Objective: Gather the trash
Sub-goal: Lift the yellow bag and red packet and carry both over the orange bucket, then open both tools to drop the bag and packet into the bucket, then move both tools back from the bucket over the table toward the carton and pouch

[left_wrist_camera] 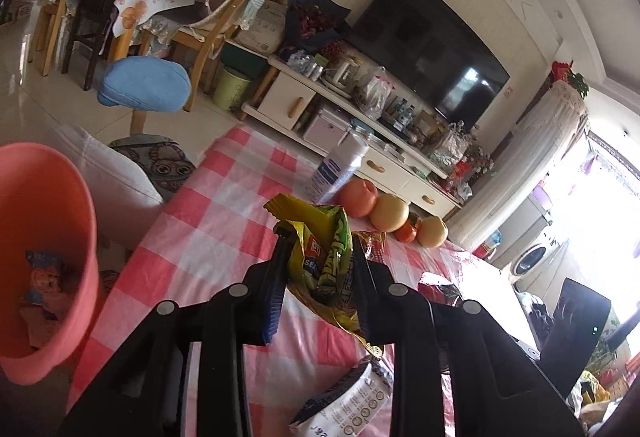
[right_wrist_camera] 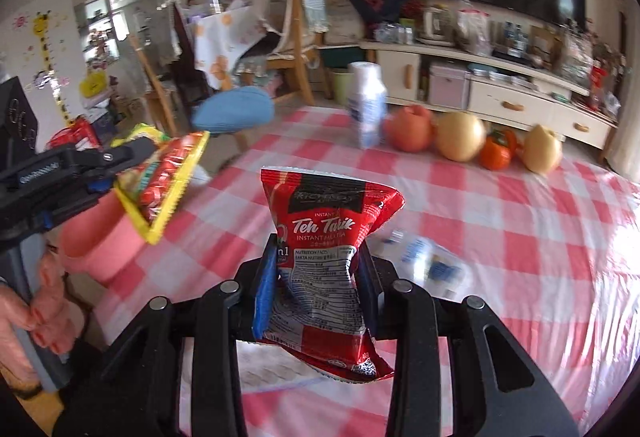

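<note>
My left gripper (left_wrist_camera: 320, 237) is clamped on a yellow-green wrapper (left_wrist_camera: 324, 257), held above the checked tablecloth (left_wrist_camera: 224, 221) w/ the pink bin (left_wrist_camera: 48, 237) just off the table edge to its left; 1 wrapper lies inside. My right gripper (right_wrist_camera: 320, 249) pinches a red tea sachet (right_wrist_camera: 326, 237) upright over the cloth. A white packet (left_wrist_camera: 348, 401) lies on the table near me. At the far edge: a bottle (right_wrist_camera: 370, 109), 4 fruits (right_wrist_camera: 460, 137) in a row.

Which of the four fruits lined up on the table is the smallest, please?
The orange one with the green stalk top, third along from the bottle, between the two pale yellow fruits; the red fruit is bigger too.
</note>
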The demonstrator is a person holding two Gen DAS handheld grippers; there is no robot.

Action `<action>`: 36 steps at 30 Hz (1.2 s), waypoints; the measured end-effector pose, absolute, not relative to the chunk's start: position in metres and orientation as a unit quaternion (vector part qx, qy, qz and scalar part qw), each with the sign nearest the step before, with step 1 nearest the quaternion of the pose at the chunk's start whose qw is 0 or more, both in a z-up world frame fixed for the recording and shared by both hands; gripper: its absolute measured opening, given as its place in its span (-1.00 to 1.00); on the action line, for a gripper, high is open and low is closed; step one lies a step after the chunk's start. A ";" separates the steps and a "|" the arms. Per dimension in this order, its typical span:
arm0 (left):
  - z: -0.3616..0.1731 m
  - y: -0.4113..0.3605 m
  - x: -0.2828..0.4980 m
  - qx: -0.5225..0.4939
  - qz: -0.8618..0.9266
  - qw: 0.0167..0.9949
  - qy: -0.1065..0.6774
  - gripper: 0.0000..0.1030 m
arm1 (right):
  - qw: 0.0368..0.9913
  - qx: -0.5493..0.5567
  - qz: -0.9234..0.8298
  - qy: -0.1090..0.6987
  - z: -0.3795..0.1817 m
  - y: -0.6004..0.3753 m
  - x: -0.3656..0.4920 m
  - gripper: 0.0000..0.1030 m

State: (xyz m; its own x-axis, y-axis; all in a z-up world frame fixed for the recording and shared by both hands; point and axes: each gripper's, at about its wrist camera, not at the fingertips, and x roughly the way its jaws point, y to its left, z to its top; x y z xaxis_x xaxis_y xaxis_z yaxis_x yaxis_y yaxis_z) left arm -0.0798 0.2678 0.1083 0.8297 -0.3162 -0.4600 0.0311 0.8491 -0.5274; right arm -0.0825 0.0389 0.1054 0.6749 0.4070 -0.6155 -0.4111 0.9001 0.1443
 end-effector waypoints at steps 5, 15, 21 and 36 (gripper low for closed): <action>0.113 0.329 -0.094 -0.279 -0.023 0.927 0.251 -0.39 | 0.894 -0.008 0.299 0.333 0.124 0.114 -0.080 -0.28; 0.094 0.449 -0.127 -0.309 0.151 0.908 0.240 -0.39 | 0.850 -0.055 0.415 0.321 0.140 0.269 -0.089 -0.27; 0.080 0.483 -0.134 -0.331 0.194 0.892 0.239 -0.07 | 0.838 -0.074 0.437 0.319 0.127 0.333 -0.084 -0.02; 0.095 0.461 -0.131 -0.275 0.213 0.922 0.169 0.84 | 0.881 -0.069 0.351 0.308 0.111 0.271 -0.082 0.80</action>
State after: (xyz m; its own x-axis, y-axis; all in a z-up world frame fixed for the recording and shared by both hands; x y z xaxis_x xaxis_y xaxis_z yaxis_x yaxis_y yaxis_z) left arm -0.1312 0.4607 0.0948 0.8525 0.2996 -0.4283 -0.4852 0.7583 -0.4354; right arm -0.0821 0.2707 0.1113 0.5631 0.5765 -0.5921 -0.6619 0.7436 0.0945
